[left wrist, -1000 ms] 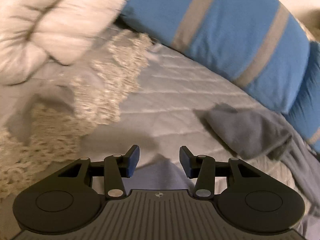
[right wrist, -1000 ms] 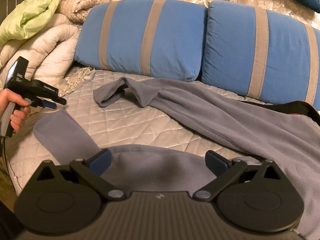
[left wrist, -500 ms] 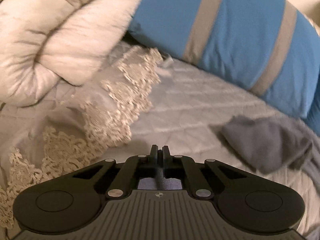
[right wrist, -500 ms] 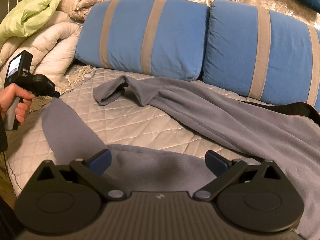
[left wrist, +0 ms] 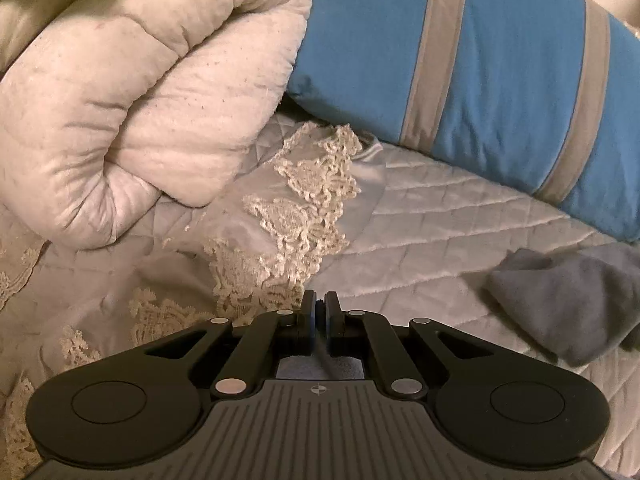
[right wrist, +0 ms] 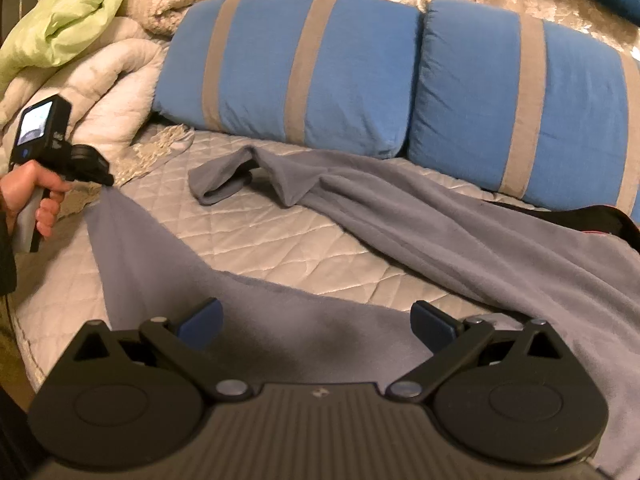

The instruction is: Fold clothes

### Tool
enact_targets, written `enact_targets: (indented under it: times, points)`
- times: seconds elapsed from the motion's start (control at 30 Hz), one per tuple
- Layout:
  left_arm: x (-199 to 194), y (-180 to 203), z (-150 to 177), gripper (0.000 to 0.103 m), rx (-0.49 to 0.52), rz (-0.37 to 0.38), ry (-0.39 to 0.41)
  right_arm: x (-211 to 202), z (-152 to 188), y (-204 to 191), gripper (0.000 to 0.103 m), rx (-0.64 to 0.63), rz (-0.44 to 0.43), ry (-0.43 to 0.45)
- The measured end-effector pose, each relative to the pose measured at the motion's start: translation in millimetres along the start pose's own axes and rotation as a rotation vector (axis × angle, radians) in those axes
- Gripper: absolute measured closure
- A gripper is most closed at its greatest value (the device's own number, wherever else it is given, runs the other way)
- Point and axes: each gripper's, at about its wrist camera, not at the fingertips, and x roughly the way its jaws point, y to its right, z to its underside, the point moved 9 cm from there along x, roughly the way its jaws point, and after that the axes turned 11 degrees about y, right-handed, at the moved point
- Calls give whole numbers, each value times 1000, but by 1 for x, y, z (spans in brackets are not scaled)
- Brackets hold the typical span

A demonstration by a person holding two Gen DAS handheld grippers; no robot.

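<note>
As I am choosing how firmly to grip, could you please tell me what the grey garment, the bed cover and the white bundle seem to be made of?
Grey garment: probably fleece or brushed knit; matte, slightly fuzzy, soft folds.
Bed cover: quilted fabric with a satin-like sheen; diamond stitching, lace trim at its edge.
White bundle: apparently a padded quilt; thick, puffy, stitched channels.

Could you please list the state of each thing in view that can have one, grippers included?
left gripper: shut on the grey garment's corner.
right gripper: open, jaws wide over the fabric, gripping nothing.
grey garment: unfolded, spread across the bed, one corner pulled up taut.
sleeve: lying loose, crumpled.
white comforter: rolled up.
green blanket: bunched.
</note>
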Motion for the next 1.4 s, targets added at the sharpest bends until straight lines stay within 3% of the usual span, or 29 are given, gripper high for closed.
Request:
enact_targets:
  times: [0.1, 0.17, 0.23, 0.33, 0.5, 0.6, 0.7, 0.8, 0.9, 0.93, 0.97, 1.07, 1.27, 1.4]
  points:
    - [2, 1, 5, 91, 38, 12, -61, 0, 1, -6, 0, -23, -15, -3]
    - [-3, -5, 3, 65, 18, 18, -67, -3, 0, -13, 0, -44, -38, 6]
    - [-10, -15, -1, 49, -9, 15, -55, -6, 0, -25, 0, -82, -74, 14]
    - [-20, -30, -2, 47, -47, 5, -56, -14, 5, -52, 0, -218, -141, 35]
    - [-27, -49, 7, 47, -189, 33, -154, -28, 29, -99, 0, -570, -215, 85]
    - [-29, -55, 13, 47, -297, 70, -206, -29, 48, -114, 0, -793, -187, 126]
    - [-31, -56, 16, 47, -336, 90, -221, -21, 66, -121, 2, -993, -122, 154]
    - [-34, -57, 20, 47, -362, 85, -236, -10, 76, -128, 10, -1126, -74, 187]
    - [-37, -58, 31, 47, -417, 93, -271, 1, 75, -138, 35, -1125, -75, 198]
    - [-37, -58, 35, 47, -436, 98, -289, 5, 75, -140, 53, -1115, -84, 185]
    - [-37, -57, 39, 47, -453, 109, -309, 10, 75, -142, 80, -1099, -95, 167]
    - [-37, -55, 50, 47, -505, 134, -343, 9, 64, -145, 82, -1007, -100, 167]
    - [-40, -57, 57, 47, -600, 163, -324, 2, 24, -128, 81, -767, -59, 211]
    - [-41, -55, 61, 47, -716, 207, -343, 2, 15, -122, 81, -692, -49, 206]
